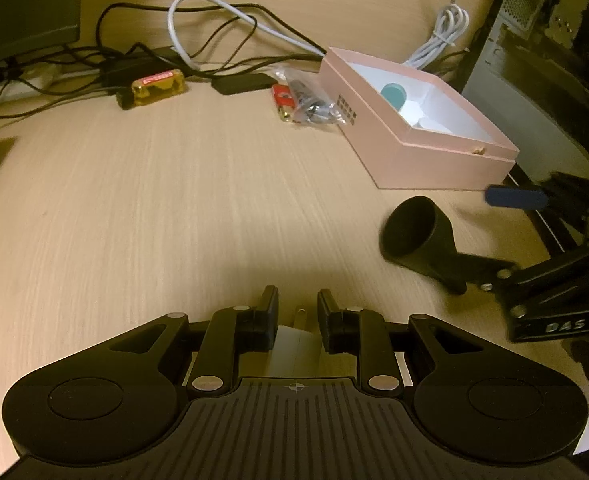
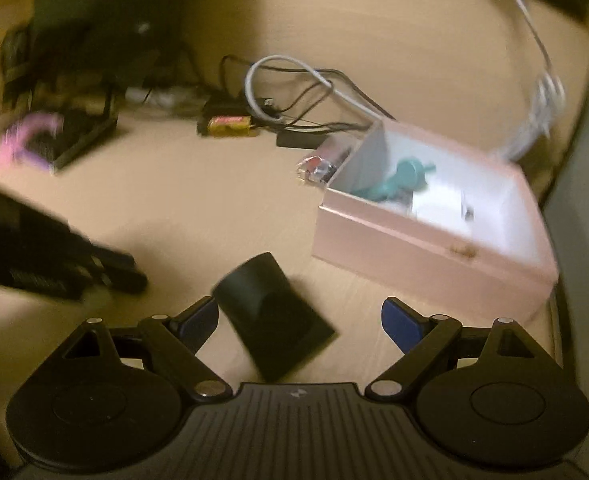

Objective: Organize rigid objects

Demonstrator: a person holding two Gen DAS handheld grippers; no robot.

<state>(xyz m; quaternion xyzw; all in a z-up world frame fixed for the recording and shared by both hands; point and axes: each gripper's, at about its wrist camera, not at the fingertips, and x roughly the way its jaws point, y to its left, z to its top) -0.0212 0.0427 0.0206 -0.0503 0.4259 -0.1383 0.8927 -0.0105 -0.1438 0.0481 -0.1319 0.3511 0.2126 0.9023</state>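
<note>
Desk [image 1: 154, 200]: pale wood-grain surface, everything below lies on it.
Pink box [image 1: 446, 160]: open, white inside, toward the far right of the desk; a teal item [image 1: 393, 94] and white pieces lie in it.
Cables [image 1: 214, 36]: a tangle of black and grey leads behind the box and along the back edge.
Right gripper [image 2: 300, 320]: blue-padded jaws spread wide, gripping nothing; near the front side of the pink box.
Left gripper [image 1: 297, 312]: jaws a little apart, with a white piece [image 1: 294, 350] between them; whether they pinch it is hard to judge from this angle.
Black funnel-shaped object [image 2: 274, 316]: lying on its side on the desk between the right gripper's parted fingers, near the box; blurred.
Small items: a yellow battery pack [image 1: 158, 86], a clear bag of parts [image 1: 314, 100] and a red battery [image 1: 284, 102] left of the box.
</note>
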